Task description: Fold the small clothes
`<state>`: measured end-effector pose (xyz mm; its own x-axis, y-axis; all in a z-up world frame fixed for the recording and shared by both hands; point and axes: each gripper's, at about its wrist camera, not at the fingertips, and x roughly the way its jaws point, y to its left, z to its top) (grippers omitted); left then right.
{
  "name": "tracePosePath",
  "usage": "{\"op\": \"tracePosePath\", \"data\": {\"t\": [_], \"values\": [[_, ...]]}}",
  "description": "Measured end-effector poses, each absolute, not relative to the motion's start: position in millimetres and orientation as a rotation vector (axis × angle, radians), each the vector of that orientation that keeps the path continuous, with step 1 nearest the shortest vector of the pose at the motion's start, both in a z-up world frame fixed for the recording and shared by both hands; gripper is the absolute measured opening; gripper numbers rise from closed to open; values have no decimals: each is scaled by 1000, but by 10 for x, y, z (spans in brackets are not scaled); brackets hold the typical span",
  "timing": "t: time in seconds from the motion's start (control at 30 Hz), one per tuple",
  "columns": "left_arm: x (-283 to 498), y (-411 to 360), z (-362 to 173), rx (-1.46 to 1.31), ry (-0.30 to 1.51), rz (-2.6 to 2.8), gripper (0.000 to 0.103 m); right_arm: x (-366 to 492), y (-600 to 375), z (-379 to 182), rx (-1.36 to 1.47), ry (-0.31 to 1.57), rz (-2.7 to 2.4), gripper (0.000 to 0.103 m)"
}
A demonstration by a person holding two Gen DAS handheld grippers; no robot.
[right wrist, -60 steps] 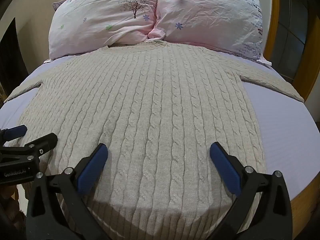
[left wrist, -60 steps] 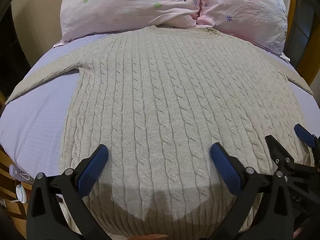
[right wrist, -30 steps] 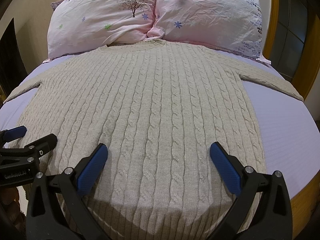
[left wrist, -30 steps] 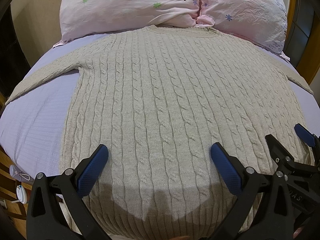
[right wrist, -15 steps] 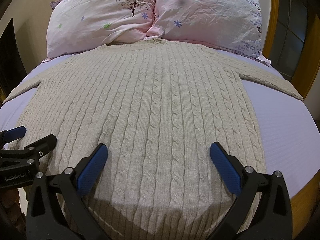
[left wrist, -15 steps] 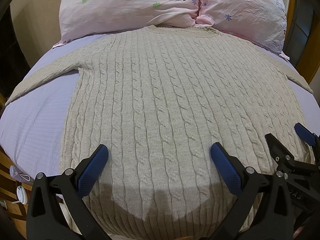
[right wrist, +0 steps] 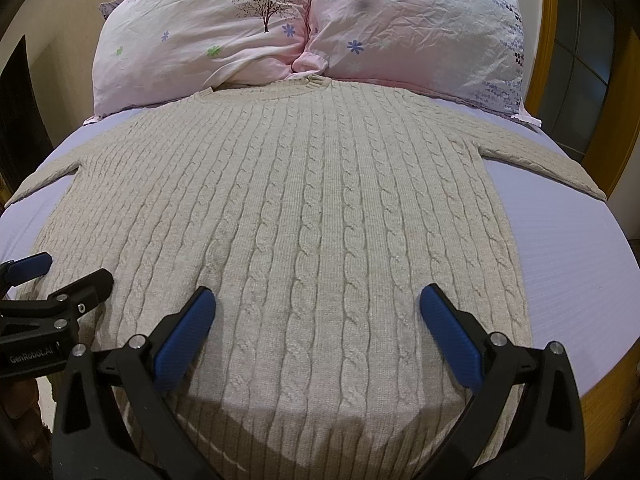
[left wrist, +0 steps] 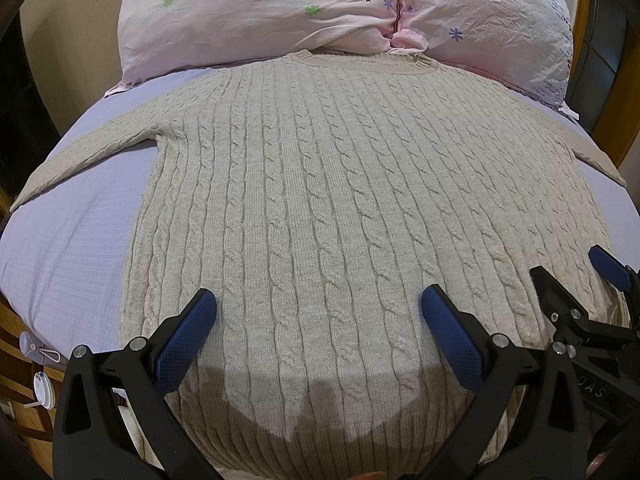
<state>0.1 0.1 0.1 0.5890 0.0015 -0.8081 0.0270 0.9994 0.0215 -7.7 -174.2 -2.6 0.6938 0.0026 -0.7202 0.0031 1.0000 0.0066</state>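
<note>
A beige cable-knit sweater (left wrist: 340,200) lies flat and face up on the lilac bed sheet (left wrist: 72,248), collar at the pillows, both sleeves spread sideways. It also shows in the right wrist view (right wrist: 304,208). My left gripper (left wrist: 318,318) is open and empty, hovering over the hem area left of centre. My right gripper (right wrist: 318,318) is open and empty over the hem area right of centre. Each gripper shows at the edge of the other's view: the right one (left wrist: 576,284) and the left one (right wrist: 60,272).
Two pink floral pillows (left wrist: 280,12) (right wrist: 420,28) lie at the head of the bed. A wooden bed frame (right wrist: 616,368) runs along the right edge. Small white objects (left wrist: 40,372) sit below the bed's left edge.
</note>
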Motion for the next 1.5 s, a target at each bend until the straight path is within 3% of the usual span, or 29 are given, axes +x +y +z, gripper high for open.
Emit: {"op": "tracePosePath", "data": {"t": [1.0, 1.13, 1.27, 1.3, 1.43, 1.5], "values": [[-19, -19, -27, 39, 944, -27, 102, -87, -1777, -39, -14, 804, 64, 101], [-26, 36, -11, 42, 939, -91, 102, -34, -2362, 183, 212, 777, 146, 101], [21, 393, 143, -147, 883, -231, 102, 30, -3631, 447, 547, 671, -56, 101], [34, 495, 194, -197, 853, -251, 102, 31, -4071, 453, 663, 642, -127, 98], [86, 911, 352, -320, 716, -307, 102, 72, -5224, 339, 906, 607, -338, 65], [113, 1066, 376, -356, 677, -303, 102, 98, -5651, 205, 1032, 604, -393, 59]]}}
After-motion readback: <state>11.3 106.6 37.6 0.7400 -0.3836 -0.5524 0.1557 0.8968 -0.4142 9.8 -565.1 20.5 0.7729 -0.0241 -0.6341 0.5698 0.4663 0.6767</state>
